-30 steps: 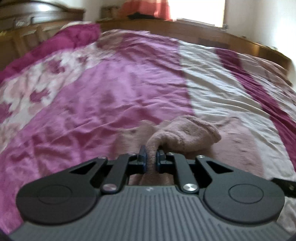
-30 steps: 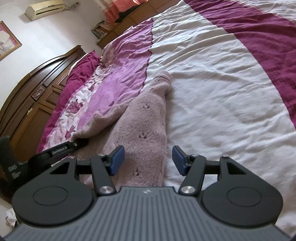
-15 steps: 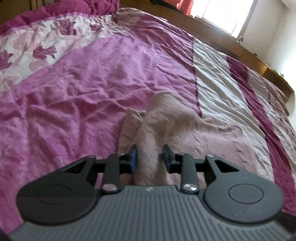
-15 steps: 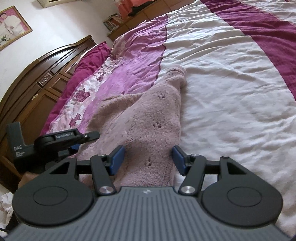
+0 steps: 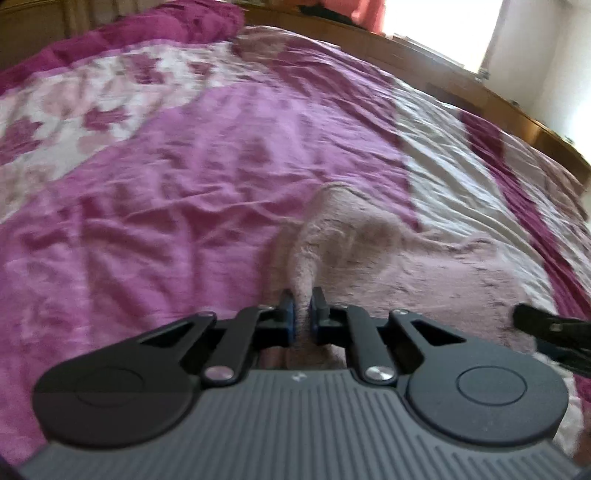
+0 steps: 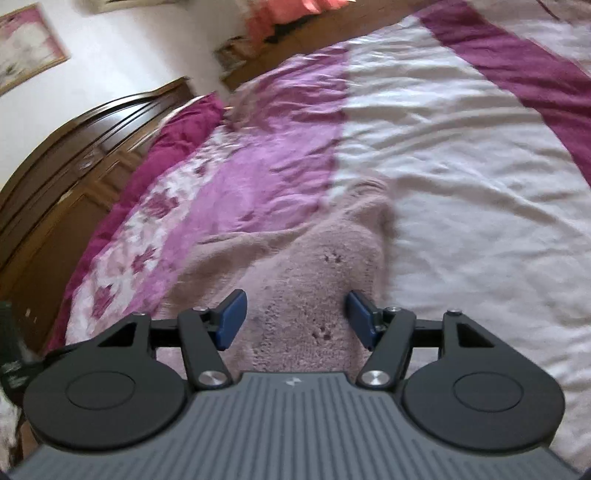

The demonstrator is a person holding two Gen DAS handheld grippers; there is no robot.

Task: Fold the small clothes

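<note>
Over bedspread point(image 5: 207, 192): left claw point(image 5: 302, 317) angled down, pinching pink knit garment point(image 5: 369, 251); right claw point(image 6: 293, 321) wide, opening.

Daylight from blown-out window point(image 5: 443, 33); motion blur; fisheye-bent edges

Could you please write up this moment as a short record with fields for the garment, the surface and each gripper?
garment: dusty-pink knitted garment, spread partly flat, one part pulled up into a ridge
surface: bedspread with pink, cream and maroon stripes
left gripper: shut on a pinched fold of the knit
right gripper: jaws opening, pads apart over the knit, not pressing it
</note>
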